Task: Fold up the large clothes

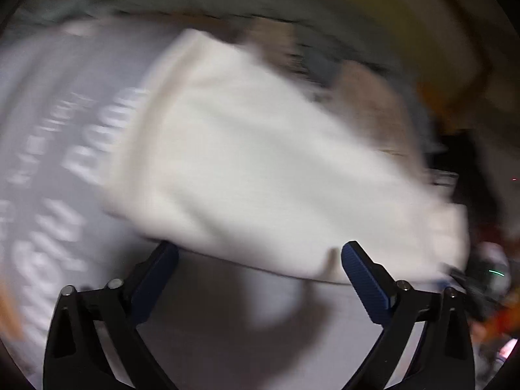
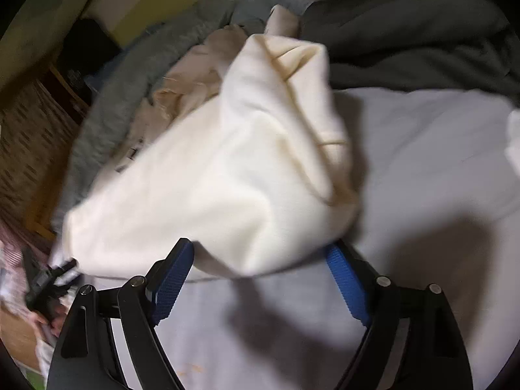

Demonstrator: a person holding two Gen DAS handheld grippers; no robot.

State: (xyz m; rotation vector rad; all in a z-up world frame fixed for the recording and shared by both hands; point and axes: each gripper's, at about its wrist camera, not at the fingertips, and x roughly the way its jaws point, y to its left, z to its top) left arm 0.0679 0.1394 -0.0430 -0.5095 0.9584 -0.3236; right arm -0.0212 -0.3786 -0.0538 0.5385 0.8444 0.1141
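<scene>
A cream garment (image 1: 260,162), folded into a thick bundle, lies on a pale grey bed cover (image 1: 227,325) printed with large white letters. My left gripper (image 1: 260,250) stands open at the bundle's near edge, its blue pads (image 1: 364,279) wide apart and not pressing the cloth. In the right wrist view the same cream garment (image 2: 227,178) bulges in front of my right gripper (image 2: 260,247), which is open too; the cloth's near edge hangs between the fingertips without being pinched. The picture is blurred.
Behind the bundle lies a heap of other clothes: a beige piece (image 2: 195,78), a grey-blue knit (image 2: 123,97) and a dark grey blanket (image 2: 406,32). A woven basket (image 2: 29,136) stands at the left. The other gripper (image 2: 48,279) shows at the bundle's far corner.
</scene>
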